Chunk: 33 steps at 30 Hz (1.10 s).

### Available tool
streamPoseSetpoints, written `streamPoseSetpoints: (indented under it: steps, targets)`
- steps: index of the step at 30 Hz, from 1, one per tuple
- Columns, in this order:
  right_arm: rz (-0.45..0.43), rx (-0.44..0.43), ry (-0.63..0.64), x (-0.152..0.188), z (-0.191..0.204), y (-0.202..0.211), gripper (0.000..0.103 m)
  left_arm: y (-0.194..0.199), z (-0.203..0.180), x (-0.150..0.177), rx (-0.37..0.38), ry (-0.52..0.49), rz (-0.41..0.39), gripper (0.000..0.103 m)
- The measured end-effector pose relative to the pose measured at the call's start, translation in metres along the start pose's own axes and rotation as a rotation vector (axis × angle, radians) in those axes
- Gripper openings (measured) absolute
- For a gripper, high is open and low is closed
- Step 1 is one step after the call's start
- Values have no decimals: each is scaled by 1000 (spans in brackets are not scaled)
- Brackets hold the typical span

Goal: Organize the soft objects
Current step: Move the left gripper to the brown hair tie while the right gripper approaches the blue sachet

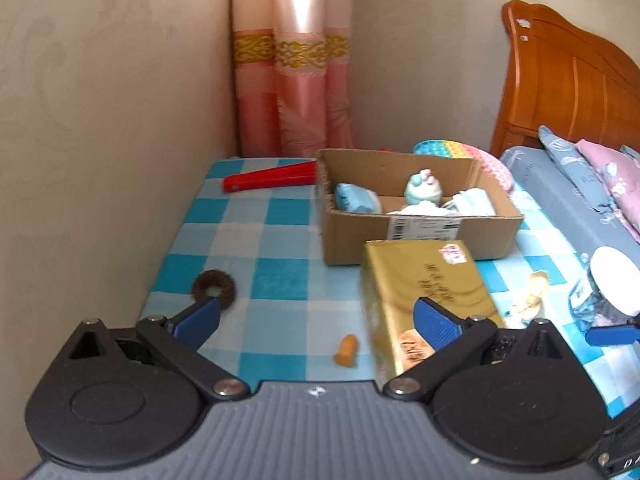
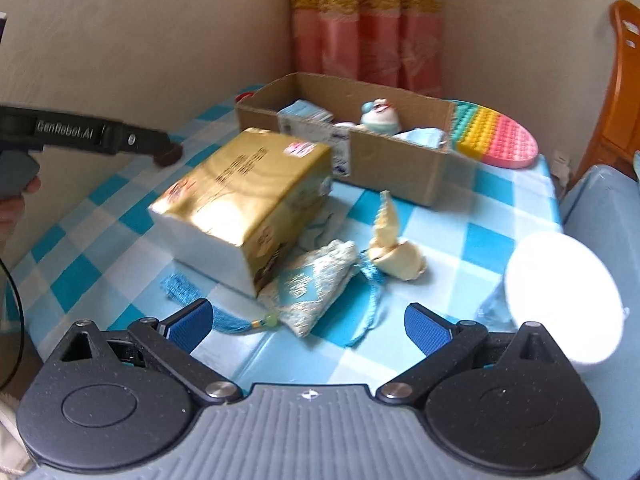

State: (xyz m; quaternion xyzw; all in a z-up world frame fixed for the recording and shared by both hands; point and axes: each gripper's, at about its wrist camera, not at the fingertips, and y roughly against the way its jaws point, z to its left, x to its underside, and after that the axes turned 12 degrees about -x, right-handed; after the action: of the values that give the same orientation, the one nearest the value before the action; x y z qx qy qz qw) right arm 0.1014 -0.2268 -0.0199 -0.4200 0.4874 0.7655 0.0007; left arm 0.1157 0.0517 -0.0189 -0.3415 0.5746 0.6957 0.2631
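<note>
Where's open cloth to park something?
Free: checked cloth between the wall, red clip, hair tie and cardboard box. Crowded: right of the tissue pack, around the sachet and cream pouch.

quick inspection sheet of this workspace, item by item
surface: blue and white checked cloth.
job's things: cardboard box holds small soft items; gold tissue pack, brocade pouch, brown hair tie lie outside it.
clutter: red case, orange piece, rainbow pop mat, white lid.
grippers: left gripper open, empty; right gripper open, empty.
cables: black cable at left edge.
surroundings: pink curtain, wooden headboard.
</note>
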Motion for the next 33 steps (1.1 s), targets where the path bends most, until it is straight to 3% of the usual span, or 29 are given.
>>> streamPoseSetpoints:
  steps: [11, 21, 33]
  targets:
    - [46, -67, 136, -3, 5, -29, 103, -8, 15, 8, -33, 41, 23, 102]
    - [55, -120, 279, -16, 7, -53, 103, -10, 12, 13, -6, 25, 45, 102]
    - [184, -233, 317, 5, 31, -50, 103, -9, 13, 14, 14, 27, 49, 102]
